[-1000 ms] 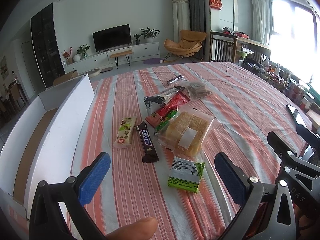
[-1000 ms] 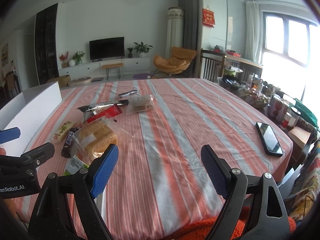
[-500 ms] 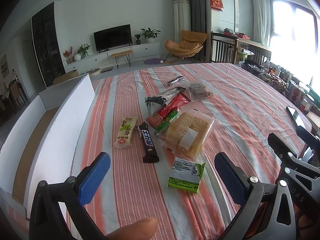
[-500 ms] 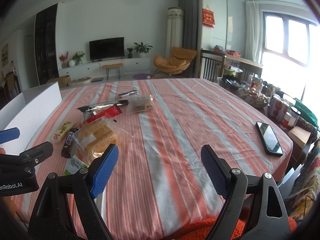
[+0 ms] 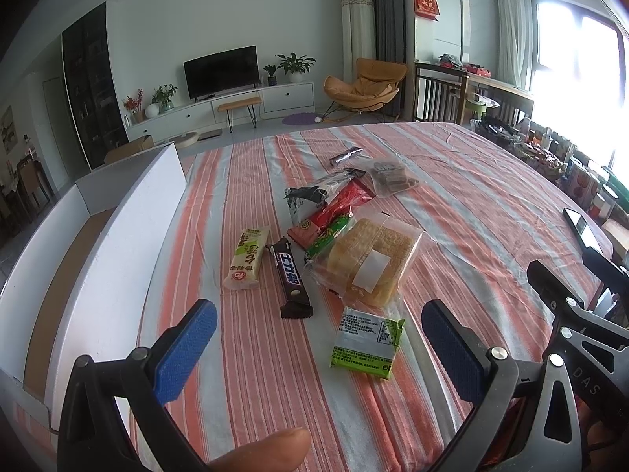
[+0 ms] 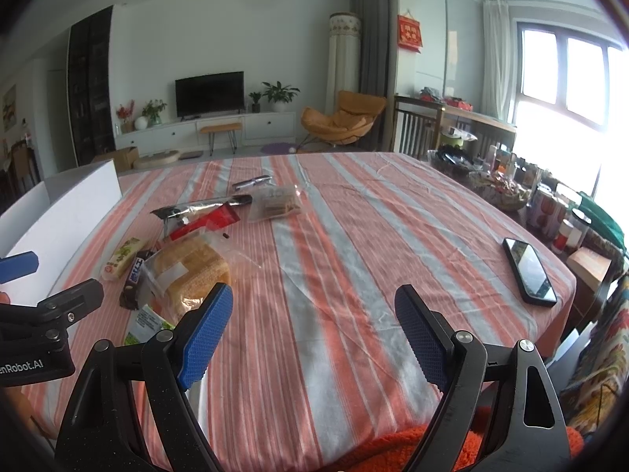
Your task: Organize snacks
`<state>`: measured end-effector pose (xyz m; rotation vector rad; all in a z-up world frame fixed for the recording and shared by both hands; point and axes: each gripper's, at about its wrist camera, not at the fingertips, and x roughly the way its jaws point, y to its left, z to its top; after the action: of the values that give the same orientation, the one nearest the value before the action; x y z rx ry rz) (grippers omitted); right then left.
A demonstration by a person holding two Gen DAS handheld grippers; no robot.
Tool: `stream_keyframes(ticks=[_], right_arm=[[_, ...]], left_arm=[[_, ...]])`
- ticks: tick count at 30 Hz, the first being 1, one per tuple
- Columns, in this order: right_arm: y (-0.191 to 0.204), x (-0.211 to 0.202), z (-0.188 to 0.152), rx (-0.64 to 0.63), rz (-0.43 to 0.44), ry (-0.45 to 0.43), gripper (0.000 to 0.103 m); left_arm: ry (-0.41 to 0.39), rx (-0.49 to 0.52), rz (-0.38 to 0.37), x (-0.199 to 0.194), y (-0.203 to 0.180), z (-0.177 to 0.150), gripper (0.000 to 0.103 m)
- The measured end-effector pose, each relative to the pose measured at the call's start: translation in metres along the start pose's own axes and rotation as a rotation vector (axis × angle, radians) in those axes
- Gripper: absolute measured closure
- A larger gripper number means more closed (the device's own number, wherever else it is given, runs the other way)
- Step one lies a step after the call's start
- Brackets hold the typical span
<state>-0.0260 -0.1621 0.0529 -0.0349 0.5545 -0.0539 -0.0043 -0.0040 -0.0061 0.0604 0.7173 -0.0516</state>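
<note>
At the far left a white cardboard box (image 5: 118, 244) is standing open along the edge of the table (image 5: 471, 204), which is wearing a cloth in orange, white and grey stripes. The left gripper (image 5: 318, 338) is hovering over the near part of the cloth with its jaws spread wide and nothing between its blue pads (image 5: 184, 354); a fingertip (image 5: 267, 448) is showing at the bottom edge of the left wrist view.

The snacks are lying in a loose cluster ahead of that gripper. Nearest the box a pale yellow-green bar (image 5: 247, 257) is lying, and just beside it a dark chocolate bar (image 5: 290, 277). To the right, a clear bag of cake slices (image 5: 369, 259) is resting partly on a red and green packet (image 5: 328, 220), which is overlapping a black and silver packet (image 5: 314, 192). Closer in, a green and white packet (image 5: 367, 340) is lying alone. Farther back are sitting a clear bag of brown biscuits (image 5: 391, 177) and a small silver stick (image 5: 346, 155).

The right gripper (image 6: 312, 330) is hanging wide open too, empty, over bare cloth to the right of the cluster. Near the right edge of the table a black phone (image 6: 528, 269) is lying face up.
</note>
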Motion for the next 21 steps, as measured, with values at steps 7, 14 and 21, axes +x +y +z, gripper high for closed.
stream_keyframes(ticks=[7, 14, 21], right_arm=[[-0.0004, 0.0001, 0.0002, 0.000, 0.000, 0.000, 0.016], [-0.0002, 0.0002, 0.0002, 0.001, 0.000, 0.000, 0.016], [-0.0004, 0.0002, 0.0002, 0.001, 0.000, 0.001, 0.016]], left_arm=[[0.000, 0.000, 0.000, 0.0008, -0.0005, -0.0001, 0.000], [0.002, -0.003, 0.001, 0.0020, -0.0013, -0.0005, 0.000], [0.001, -0.002, 0.001, 0.0017, -0.0009, -0.0005, 0.000]])
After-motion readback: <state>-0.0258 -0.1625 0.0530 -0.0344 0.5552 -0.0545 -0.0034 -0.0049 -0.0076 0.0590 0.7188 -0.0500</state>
